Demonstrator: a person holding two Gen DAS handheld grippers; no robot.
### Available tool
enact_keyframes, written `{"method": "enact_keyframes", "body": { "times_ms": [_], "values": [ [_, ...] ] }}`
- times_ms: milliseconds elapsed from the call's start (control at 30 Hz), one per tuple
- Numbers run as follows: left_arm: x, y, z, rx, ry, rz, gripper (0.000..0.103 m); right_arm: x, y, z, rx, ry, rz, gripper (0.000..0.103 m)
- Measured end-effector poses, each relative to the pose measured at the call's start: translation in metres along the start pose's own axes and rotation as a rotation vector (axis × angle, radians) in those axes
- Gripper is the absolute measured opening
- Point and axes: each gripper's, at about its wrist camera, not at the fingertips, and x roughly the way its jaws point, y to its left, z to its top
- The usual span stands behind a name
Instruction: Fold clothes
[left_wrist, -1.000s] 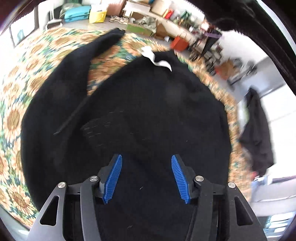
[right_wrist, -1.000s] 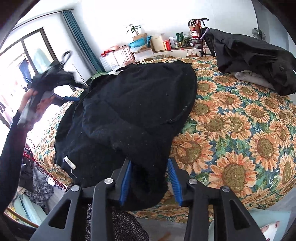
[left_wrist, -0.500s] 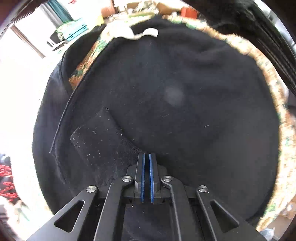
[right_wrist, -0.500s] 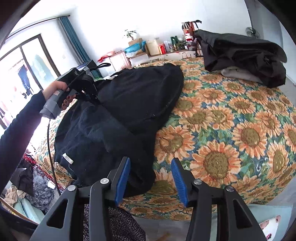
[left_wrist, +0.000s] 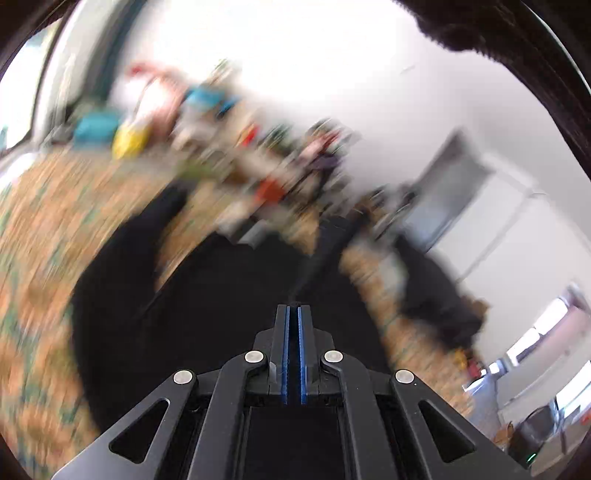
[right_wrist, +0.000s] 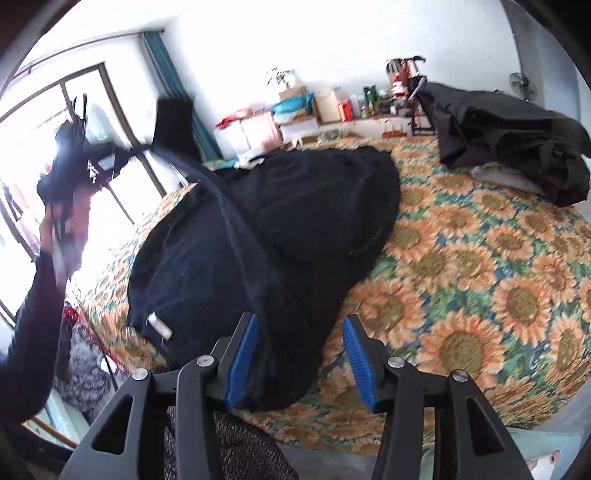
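I am holding the left tongs (left_wrist: 293, 312) pressed together, and a thin dark strip of the black sweater (right_wrist: 266, 236) seems to be running out from their tips; the left view is too smeared to be sure it is pinched. In the right view my left hand (right_wrist: 61, 236) is lifting those tongs high at the left edge, and a taut black band is stretching from them down to the sweater, so I am judging that a sleeve or hem is caught.

The sweater is lying on the sunflower bedspread (right_wrist: 480, 295), its long axis running from the near left corner up toward the far middle, with a white label (right_wrist: 159, 325) near the close edge. The right tongs (right_wrist: 300, 354) are spread, their blue pads (right_wrist: 242, 360) not pressing anything, with the near hem directly under and ahead of them, so they are the nearer pair. Another dark pile (right_wrist: 509, 136) is sitting far right.
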Motion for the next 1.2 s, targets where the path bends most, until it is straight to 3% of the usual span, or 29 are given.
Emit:
{"method": "enact_keyframes", "body": {
  "times_ms": [100,200,233,300,367,433,500,633,700,767,800,833,900,933,967,1033,1100,1167,1200],
  "values": [
    [0.018,0.056,-0.035,-0.154,0.119,0.081,0.003,0.012,0.004,-0.006,0.004,0.046,0.004,0.053],
    [0.025,0.078,-0.049,-0.255,0.222,0.142,0.003,0.018,0.012,-0.008,-0.021,0.058,-0.019,0.054],
    [0.026,0.078,-0.051,-0.269,0.300,0.216,0.003,0.018,0.016,-0.008,-0.038,0.063,-0.035,0.053],
    [0.019,0.065,-0.057,-0.201,0.419,0.402,0.003,0.018,0.024,-0.010,-0.085,0.073,-0.059,0.049],
    [0.019,0.049,-0.057,-0.097,0.476,0.530,0.004,0.016,0.034,-0.019,-0.157,0.114,-0.053,0.046],
    [0.015,0.029,-0.055,-0.042,0.474,0.561,0.005,0.023,0.038,-0.030,-0.204,0.205,-0.090,0.043],
    [0.013,0.005,-0.053,0.035,0.466,0.560,0.005,0.023,0.037,-0.033,-0.218,0.224,-0.107,0.039],
    [0.032,-0.054,-0.056,0.175,0.490,0.406,0.006,0.004,0.025,-0.011,-0.149,0.099,-0.091,0.046],
    [0.056,-0.081,-0.062,0.229,0.512,0.333,0.006,0.010,0.029,-0.001,-0.184,0.076,-0.115,0.048],
    [0.079,-0.109,-0.068,0.282,0.533,0.259,0.006,0.023,0.040,0.006,-0.234,0.086,-0.131,0.040],
    [0.090,-0.115,-0.071,0.305,0.535,0.236,0.006,0.029,0.046,0.007,-0.256,0.094,-0.129,0.027],
    [0.100,-0.115,-0.077,0.328,0.550,0.263,0.006,0.033,0.053,0.005,-0.287,0.106,-0.124,0.017],
    [0.116,-0.109,-0.093,0.370,0.606,0.329,0.006,0.040,0.061,-0.004,-0.322,0.158,-0.109,0.006],
    [0.122,-0.103,-0.102,0.390,0.648,0.366,0.006,0.043,0.062,-0.011,-0.323,0.194,-0.095,0.006],
    [0.117,-0.099,-0.102,0.393,0.620,0.338,0.006,0.046,0.062,-0.019,-0.317,0.226,-0.077,0.006],
    [0.110,-0.090,-0.099,0.396,0.649,0.333,0.006,0.051,0.058,-0.036,-0.292,0.281,-0.034,0.005],
    [0.105,-0.082,-0.097,0.429,0.665,0.414,0.006,0.053,0.053,-0.047,-0.251,0.331,0.016,0.006],
    [0.101,-0.071,-0.097,0.449,0.675,0.456,0.006,0.045,0.046,-0.040,-0.198,0.305,0.066,0.011],
    [0.096,-0.071,-0.093,0.428,0.687,0.445,0.006,0.039,0.041,-0.034,-0.167,0.283,0.091,0.020]
  ]
}}
